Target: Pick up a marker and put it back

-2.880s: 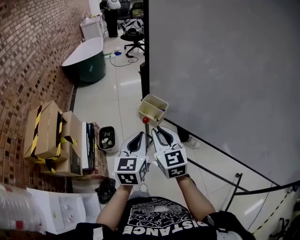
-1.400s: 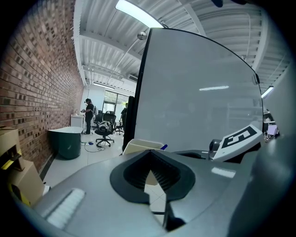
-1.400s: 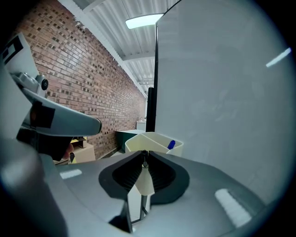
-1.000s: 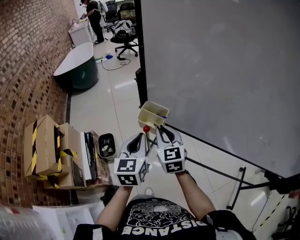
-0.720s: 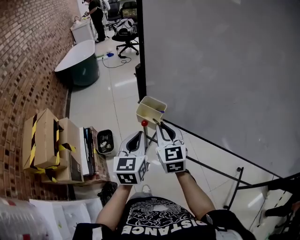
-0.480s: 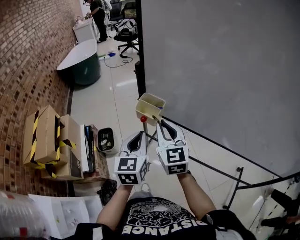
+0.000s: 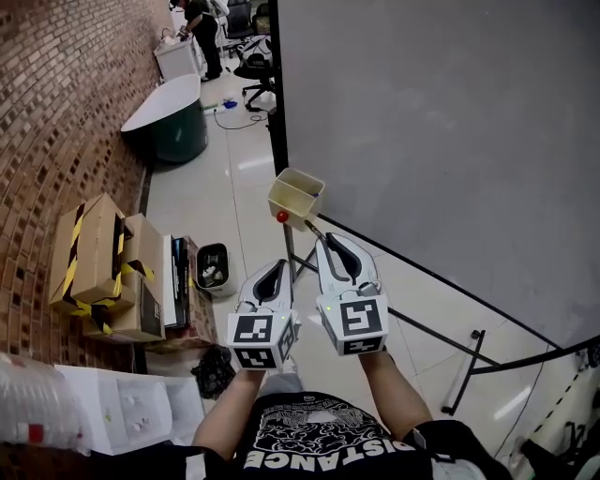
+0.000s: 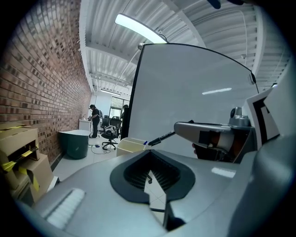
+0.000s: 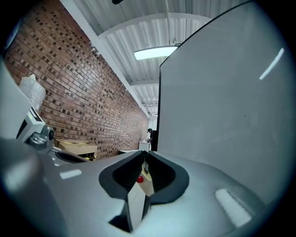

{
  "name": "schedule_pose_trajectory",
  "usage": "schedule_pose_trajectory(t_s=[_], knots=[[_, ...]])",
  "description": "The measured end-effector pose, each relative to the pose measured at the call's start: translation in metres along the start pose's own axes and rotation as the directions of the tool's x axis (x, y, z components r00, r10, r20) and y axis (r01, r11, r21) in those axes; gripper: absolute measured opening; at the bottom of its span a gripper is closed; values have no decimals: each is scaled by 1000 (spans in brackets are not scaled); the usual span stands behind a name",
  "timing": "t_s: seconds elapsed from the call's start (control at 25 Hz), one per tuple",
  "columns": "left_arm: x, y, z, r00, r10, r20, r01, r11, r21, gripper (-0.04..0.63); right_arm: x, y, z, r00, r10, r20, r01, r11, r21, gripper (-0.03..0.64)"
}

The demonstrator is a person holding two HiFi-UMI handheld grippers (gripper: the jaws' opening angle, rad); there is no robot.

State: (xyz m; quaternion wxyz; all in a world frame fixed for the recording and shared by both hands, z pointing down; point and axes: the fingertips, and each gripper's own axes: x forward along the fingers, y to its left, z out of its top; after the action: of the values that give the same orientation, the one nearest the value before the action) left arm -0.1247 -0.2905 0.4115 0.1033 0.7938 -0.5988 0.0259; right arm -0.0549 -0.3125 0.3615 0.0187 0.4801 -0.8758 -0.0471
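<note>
My right gripper (image 7: pixel 324 242) is shut on a thin black marker (image 7: pixel 315 229) whose blue-tipped end (image 8: pixel 159 138) sticks out toward a beige tray (image 7: pixel 292 202) fixed at the whiteboard's lower left corner. The tip hangs just short of the tray, not in it. A small red ball (image 7: pixel 281 217) sits under the tray's near corner. Between the right jaws I see the tray (image 9: pixel 147 184) and the ball (image 9: pixel 139 179) straight ahead. My left gripper (image 7: pixel 278 272) hangs beside the right one, lower and to the left, jaws together with nothing in them.
A big whiteboard (image 7: pixel 441 141) on a black stand (image 7: pixel 469 347) fills the right. Cardboard boxes (image 7: pixel 94 272) and a small bin (image 7: pixel 214 272) stand by the brick wall at left. Farther back are a green tub-shaped table (image 7: pixel 173 117), an office chair (image 7: pixel 255 66) and a person (image 7: pixel 202 23).
The right gripper with the marker has drawn a little back and to the right from the tray. The left gripper has hardly moved. The head view has shifted slightly.
</note>
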Motion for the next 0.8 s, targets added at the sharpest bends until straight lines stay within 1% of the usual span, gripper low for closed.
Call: schedule_pose_trajectory(t_s=[0.16,0.4,0.68,0.8], knots=[[-18,-11,1,999,7,31,-7,1000,6,6,-25,7,6,1000,8,17,-8,1000,-2,38],[-41,-28,5,996,24,82,-28,998,48,6,-50,16,5,999,23,26,-23,1000,2,38],[-53,-32,2,996,31,82,-36,998,57,5,-62,26,6,999,39,27,-39,999,-6,38],[-54,-32,3,996,30,87,-34,999,42,6,-62,27,7,999,41,30,-41,999,-5,40]])
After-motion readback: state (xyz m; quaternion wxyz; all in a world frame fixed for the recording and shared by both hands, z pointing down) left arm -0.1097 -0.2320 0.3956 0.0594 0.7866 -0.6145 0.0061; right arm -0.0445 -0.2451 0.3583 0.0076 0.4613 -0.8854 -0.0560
